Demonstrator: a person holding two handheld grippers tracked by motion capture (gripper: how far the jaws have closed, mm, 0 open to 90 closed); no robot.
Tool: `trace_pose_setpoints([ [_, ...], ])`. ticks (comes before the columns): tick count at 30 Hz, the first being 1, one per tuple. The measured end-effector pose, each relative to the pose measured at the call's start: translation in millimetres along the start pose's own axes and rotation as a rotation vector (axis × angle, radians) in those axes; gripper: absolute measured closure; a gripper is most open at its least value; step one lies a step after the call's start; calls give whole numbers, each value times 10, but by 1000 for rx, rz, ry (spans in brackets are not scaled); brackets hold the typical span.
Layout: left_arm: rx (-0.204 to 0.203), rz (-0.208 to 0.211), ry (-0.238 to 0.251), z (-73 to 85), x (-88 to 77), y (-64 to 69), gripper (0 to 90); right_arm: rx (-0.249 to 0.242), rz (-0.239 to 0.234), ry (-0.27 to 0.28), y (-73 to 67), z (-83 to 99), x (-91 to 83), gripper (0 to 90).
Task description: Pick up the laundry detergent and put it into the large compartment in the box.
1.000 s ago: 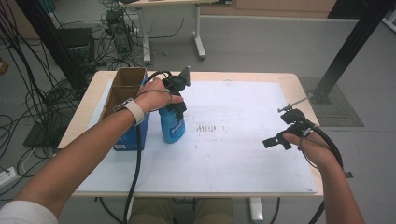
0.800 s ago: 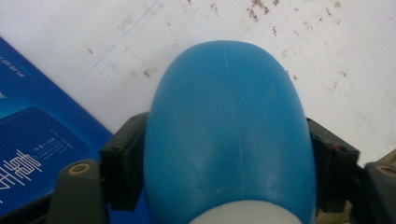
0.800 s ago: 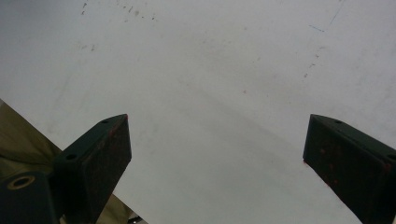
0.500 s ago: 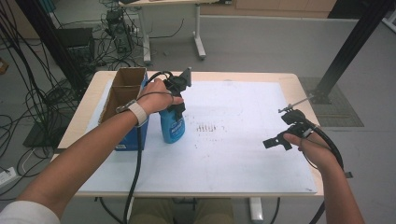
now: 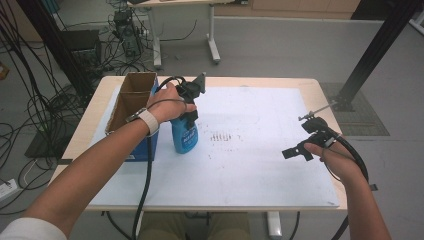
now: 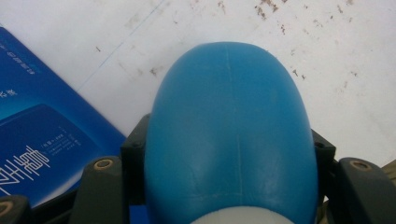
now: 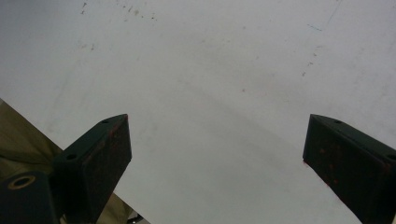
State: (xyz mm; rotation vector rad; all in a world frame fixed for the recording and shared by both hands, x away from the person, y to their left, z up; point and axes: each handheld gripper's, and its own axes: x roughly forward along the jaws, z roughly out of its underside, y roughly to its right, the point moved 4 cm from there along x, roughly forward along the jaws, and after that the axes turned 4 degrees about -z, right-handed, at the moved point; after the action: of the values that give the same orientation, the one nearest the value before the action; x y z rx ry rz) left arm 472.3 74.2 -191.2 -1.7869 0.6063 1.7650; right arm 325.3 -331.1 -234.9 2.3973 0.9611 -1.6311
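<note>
The blue bottle point(image 5: 184, 136) stood upright on the white sheet point(image 5: 250, 150) covering the table point(image 5: 305, 84), just beside the blue cardboard box point(image 5: 131, 107). The left claw point(image 5: 190, 116) came down over it from above; its jaws had just been closing and now clamped the bottle's shoulders on both sides. The right claw point(image 7: 217, 154) hovered well apart over bare sheet, jaws wide and holding nothing.

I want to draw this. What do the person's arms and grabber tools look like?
Both grippers are black: the left gripper and right gripper, each trailing a black cable. A white wristband and a white sleeve are on the left arm. The right gripper's pads have reddish specks.
</note>
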Motion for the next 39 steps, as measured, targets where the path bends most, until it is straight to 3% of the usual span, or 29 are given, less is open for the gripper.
trace_pose_setpoints([
  [39,-21,-2,0,12,-2,10,389,-2,9,0,-32,-11,-63,78],
])
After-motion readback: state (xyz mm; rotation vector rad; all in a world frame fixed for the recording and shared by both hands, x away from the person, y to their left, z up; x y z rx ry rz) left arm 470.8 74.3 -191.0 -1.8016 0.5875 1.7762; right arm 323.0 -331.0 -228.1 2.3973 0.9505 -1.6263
